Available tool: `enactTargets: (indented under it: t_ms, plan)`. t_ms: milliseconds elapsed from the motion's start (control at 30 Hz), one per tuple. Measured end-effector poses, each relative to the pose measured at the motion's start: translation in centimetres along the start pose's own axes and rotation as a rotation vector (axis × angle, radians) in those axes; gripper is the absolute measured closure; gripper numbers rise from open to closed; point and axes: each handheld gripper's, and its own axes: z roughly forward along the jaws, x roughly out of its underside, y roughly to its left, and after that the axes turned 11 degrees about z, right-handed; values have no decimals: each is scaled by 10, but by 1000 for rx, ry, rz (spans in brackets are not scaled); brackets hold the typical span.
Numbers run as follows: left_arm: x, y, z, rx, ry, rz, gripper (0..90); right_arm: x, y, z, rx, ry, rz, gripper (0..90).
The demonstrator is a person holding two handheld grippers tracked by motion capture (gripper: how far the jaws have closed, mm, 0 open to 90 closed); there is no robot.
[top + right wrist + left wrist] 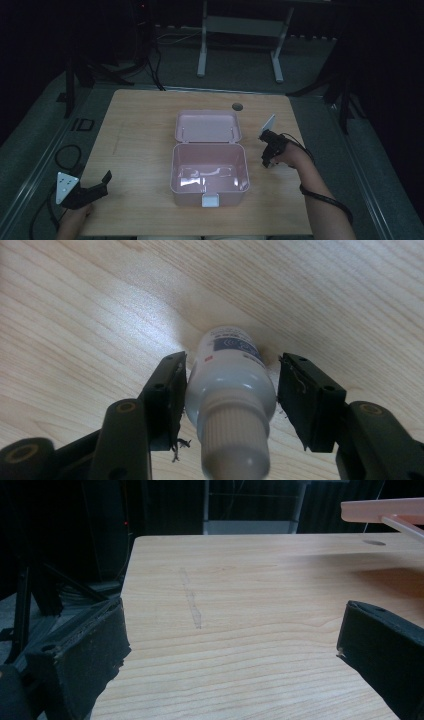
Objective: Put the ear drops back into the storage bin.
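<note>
A small white bottle (231, 385) with a ribbed cap lies on the wooden table, cap end toward the right gripper view's camera. My right gripper (232, 362) points down at the table to the right of the box (266, 161) and straddles the bottle's body. Its left pad (175, 390) rests against the bottle, while a thin dark gap shows at the right pad (292, 395). My left gripper (101, 186) sits low at the table's front left corner, jaws wide apart (234, 630) with bare wood between them.
An open pink plastic box (173, 172) stands mid-table with its lid (207, 125) tipped back and a white latch at the front. The lid's edge (385, 510) shows at the upper right of the left gripper view. A round cable hole (237, 106) lies near the far edge.
</note>
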Motion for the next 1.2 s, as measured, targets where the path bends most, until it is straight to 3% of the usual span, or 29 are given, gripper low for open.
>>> enactTargets:
  t_ms: [300,533,567,667,800,867,900,967,1000,1100,1167,1200]
  plan:
    - [0,0,0,0,1,0,3,1,1,2,16,-8,-36,593]
    - [0,0,0,0,2,-1,3,8,6,-1,30,7,-136,595]
    - [0,0,0,-1,3,-1,3,12,9,-3,28,0,-187,595]
    - [0,0,0,-1,3,-1,4,17,11,-6,26,-16,-249,596]
    - [0,0,0,-2,3,-1,4,24,13,-9,29,-29,-308,596]
    - [0,0,0,-2,4,-2,4,25,14,-10,25,-34,-314,596]
    - [0,0,0,-2,5,-2,3,29,15,-11,22,-44,-349,596]
    - [0,0,0,-2,5,-2,4,31,15,-11,26,-46,-372,596]
    - [0,0,1,-2,6,-2,4,37,19,-10,37,-51,-438,596]
    - [0,0,1,-3,7,-2,3,42,23,-9,48,-54,-522,596]
    - [0,0,1,-4,6,-2,3,42,23,-9,48,-54,-522,596]
    - [0,0,1,-3,7,-2,4,49,27,-8,63,-43,-610,596]
